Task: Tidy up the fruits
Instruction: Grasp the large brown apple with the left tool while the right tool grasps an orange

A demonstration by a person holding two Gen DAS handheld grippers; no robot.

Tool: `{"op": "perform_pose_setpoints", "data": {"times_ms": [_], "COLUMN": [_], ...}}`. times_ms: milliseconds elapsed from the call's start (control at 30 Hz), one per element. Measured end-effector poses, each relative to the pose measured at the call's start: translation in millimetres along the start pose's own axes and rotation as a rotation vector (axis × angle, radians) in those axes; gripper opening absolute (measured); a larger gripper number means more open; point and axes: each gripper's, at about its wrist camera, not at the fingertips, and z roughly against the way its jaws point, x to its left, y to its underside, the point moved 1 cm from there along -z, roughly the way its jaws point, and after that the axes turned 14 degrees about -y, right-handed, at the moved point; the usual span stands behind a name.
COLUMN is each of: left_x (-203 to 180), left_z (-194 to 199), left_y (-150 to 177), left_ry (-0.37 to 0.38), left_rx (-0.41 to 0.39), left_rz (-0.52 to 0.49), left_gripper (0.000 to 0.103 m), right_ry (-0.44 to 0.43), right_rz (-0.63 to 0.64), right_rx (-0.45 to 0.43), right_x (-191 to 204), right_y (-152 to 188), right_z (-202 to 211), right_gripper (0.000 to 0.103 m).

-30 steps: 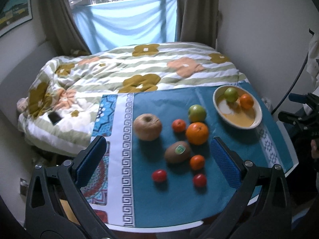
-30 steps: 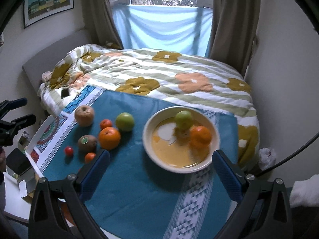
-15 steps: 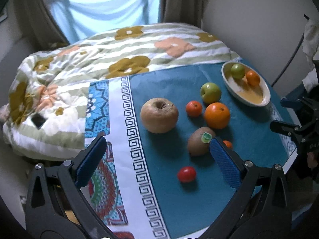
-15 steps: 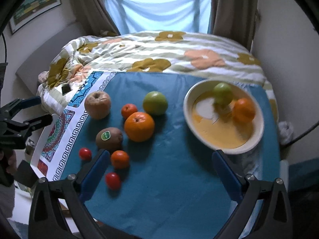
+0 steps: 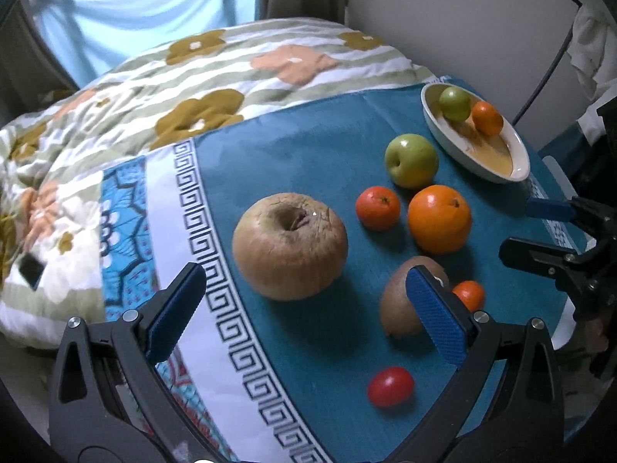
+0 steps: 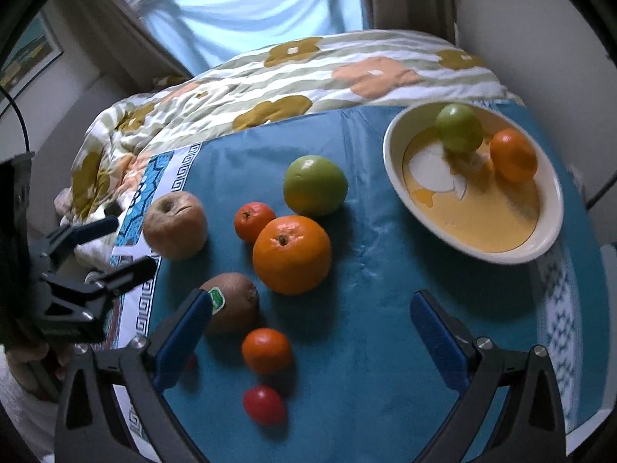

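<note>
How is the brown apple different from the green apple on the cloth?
The brown apple looks wrinkled and dull; the green apple looks smooth and shiny. The brown apple is bigger. The green apple sits nearer the bowl. Both are round, with a dimple on top.

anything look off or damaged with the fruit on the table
Yes: the brown apple at the left of the group looks wrinkled and shrivelled around its stem pit, unlike the smooth green apple. Nothing is spilled; both grippers are open and empty.

kiwi (image 5: 401, 308) partly behind left pad, red tomato (image 6: 191, 362) mostly hidden behind right pad
</note>
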Motion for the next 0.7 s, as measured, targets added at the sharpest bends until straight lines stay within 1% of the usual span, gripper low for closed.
{"op": "perform_pose_setpoints", "data": {"times_ms": [300, 333, 433, 533, 600, 700], "left_x": [-2.9, -4.2, -5.5, -1.5, -0.1, -4.1], "left_z": [-34.1, -38.2, -42.7, -45.2, -45.4, -44.4], "left_y": [-9.8, -10.5, -11.0, -10.9, -10.5, -9.6], "left_ry": [0.044, 0.043, 0.031, 0.02, 0.034, 0.02], "left_rx": [0.03, 0.037, 0.037, 0.038, 0.041, 0.033], "left_rz": [-0.021, -0.03, -0.047, -0.043, -0.037, -0.062], "left_gripper": [0.103, 0.099, 0.093, 0.082, 0.082, 0.081], "right_ry": [-0.007, -0.005, -0.006, -0.006, -0.004, -0.005], "right_rz": [-0.054, -0.057, -0.06, -0.06, -0.06, -0.061], "right_rx": [0.002, 0.001, 0.006, 0.011, 0.014, 0.017], "right_x": [-3.1, -3.3, -3.5, -2.9, -3.7, -4.2], "right_y": [-3.5, -4.2, -7.5, -9.9, -10.5, -12.5], "right_z": [-25.3, -27.3, -33.2, -37.7, -40.7, -44.8], "right_gripper": [0.102, 0.101, 0.097, 0.091, 0.088, 0.086]}}
